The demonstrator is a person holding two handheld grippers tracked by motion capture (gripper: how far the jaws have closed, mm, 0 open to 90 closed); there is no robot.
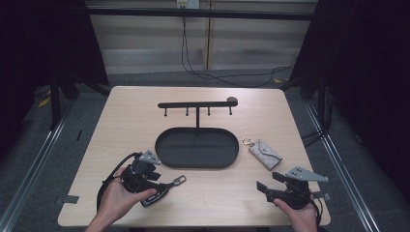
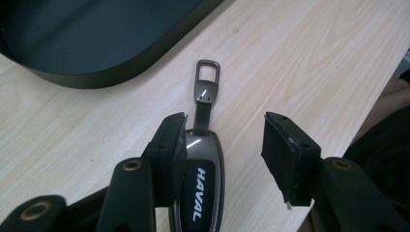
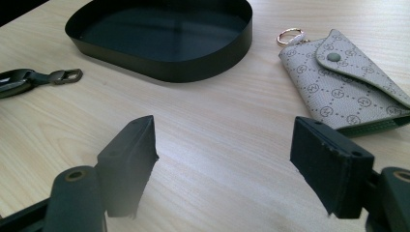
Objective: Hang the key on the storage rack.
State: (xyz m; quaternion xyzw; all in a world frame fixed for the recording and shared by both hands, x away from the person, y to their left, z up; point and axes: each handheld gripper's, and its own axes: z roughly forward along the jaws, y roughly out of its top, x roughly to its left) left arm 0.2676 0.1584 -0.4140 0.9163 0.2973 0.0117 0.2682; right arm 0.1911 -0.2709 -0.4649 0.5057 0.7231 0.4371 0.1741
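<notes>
Your table (image 1: 145, 111) carries the black oval tray (image 1: 167, 157) at centre. At its 4 o'clock lies the grey key pouch (image 1: 265, 153); at its 7 o'clock, the key fob (image 2: 200, 193). Your left gripper (image 2: 227, 145) has jaws apart, the fob touching one pad. Your right gripper (image 3: 227, 166) stands spread, holding nothing, at 5 o'clock.

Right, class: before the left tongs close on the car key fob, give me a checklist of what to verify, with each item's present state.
1. Left tongs open: ok.
2. HAVAL key fob between the jaws: ok, though hard against one jaw, off-centre.
3. Fob's strap and metal clip lying free on the table: ok.
4. Black oval tray clear of the fob: ok.
5. Right tongs open, holding nothing: ok.
6. Grey key pouch out of the way: ok.
</notes>
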